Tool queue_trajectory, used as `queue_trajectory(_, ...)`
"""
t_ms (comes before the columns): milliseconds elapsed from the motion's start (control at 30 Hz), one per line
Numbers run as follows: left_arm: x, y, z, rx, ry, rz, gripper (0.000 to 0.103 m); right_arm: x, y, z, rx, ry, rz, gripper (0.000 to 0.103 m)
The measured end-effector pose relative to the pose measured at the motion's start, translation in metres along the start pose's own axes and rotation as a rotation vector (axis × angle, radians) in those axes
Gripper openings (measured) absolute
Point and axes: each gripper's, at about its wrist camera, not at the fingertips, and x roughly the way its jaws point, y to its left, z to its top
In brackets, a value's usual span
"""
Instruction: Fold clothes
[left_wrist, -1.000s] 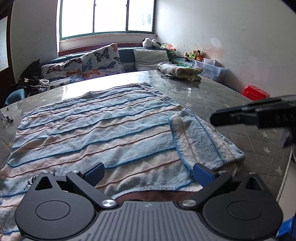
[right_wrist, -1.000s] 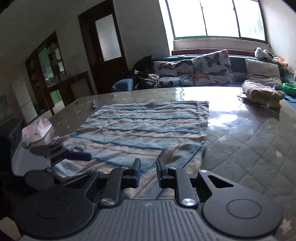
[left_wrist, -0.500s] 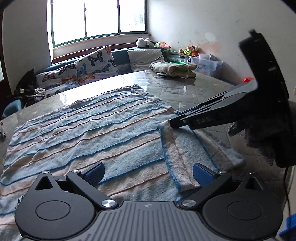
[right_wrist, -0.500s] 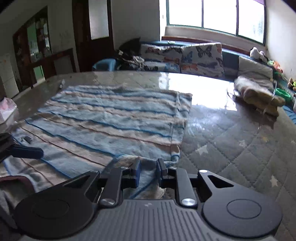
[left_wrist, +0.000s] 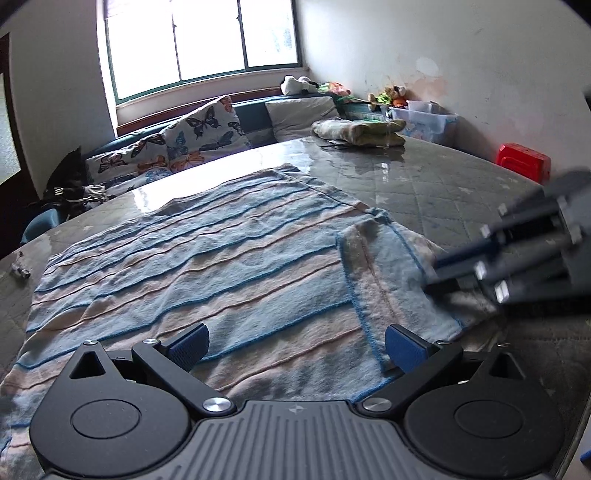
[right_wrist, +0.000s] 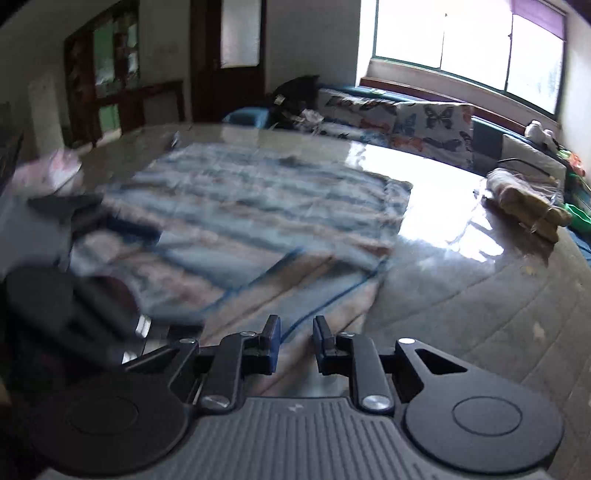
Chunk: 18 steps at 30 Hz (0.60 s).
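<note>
A blue and pink striped cloth (left_wrist: 203, 258) lies spread flat on the table, and its near right corner is folded over into a flap (left_wrist: 384, 273). My left gripper (left_wrist: 295, 343) stands wide open just above the cloth's near edge, with nothing between its fingers. My right gripper (left_wrist: 430, 277) comes in blurred from the right, its tips at the flap's right edge. In the right wrist view the right gripper (right_wrist: 295, 338) has its jaws a narrow gap apart over the flap (right_wrist: 295, 280), and no cloth is pinched between them.
A folded pile of clothes (left_wrist: 358, 133) sits at the far side of the quilted, glossy table (left_wrist: 424, 184). A red box (left_wrist: 522, 160) stands beyond the table's right edge. Butterfly cushions (left_wrist: 199, 136) line the bench under the window. A pink pack (right_wrist: 55, 166) lies at the table's left.
The right gripper has rolled and dropped towards the table, and its tips have shifted from the flap's far left corner to its right edge. The left gripper has hardly moved and stays open.
</note>
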Motion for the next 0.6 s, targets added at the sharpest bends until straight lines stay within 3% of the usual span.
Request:
queue_trajectory(233,-0.029,0.027,-0.01,-0.08,-0.024,0.066,0.103,-0.004,0.01,0.009,-0.048,-0.038,-0.013,0.024)
queue_trajectory(267,-0.034,0.032,-0.012,-0.095,-0.026,0.082,0.103,-0.002,0.011,0.013,-0.054,-0.047,-0.013,0.028)
queue_trajectory(467,-0.063,0.068,-0.029,-0.202,-0.035,0.191,0.102,0.023,0.007,0.031,-0.025,-0.06,-0.019,0.032)
queue_trajectory(600,-0.082,0.097,-0.046,-0.283,-0.028,0.283,0.101,0.045,0.0,0.035,0.018,-0.022,0.004,0.035)
